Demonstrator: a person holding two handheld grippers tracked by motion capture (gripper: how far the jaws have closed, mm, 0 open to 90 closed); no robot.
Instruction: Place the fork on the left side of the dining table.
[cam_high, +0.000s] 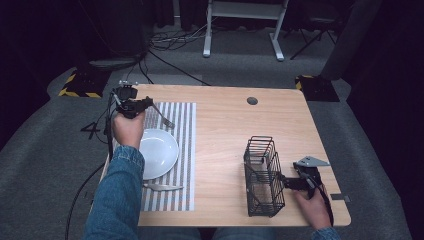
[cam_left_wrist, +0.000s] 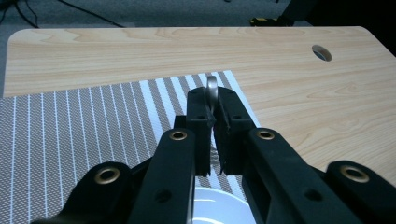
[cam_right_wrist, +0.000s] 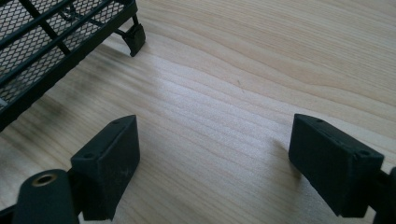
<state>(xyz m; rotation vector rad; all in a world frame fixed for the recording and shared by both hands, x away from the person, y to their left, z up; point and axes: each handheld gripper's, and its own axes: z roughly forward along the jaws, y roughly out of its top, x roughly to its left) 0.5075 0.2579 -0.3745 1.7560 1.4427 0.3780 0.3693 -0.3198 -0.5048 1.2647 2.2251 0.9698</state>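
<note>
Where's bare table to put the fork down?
Free: the wood between the striped placemat and the wire caddy, and the far strip by the cable hole. Crowded: the mat's near half, with the plate and knife. The left gripper holds the fork.

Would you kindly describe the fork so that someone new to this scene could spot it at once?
Start at the striped placemat on the table's left side, with the white plate on it. Beyond the plate, the left gripper is shut on the fork, tines pointing toward the table's middle. The knife, by contrast, lies flat on the plate's near side, untouched.
</note>
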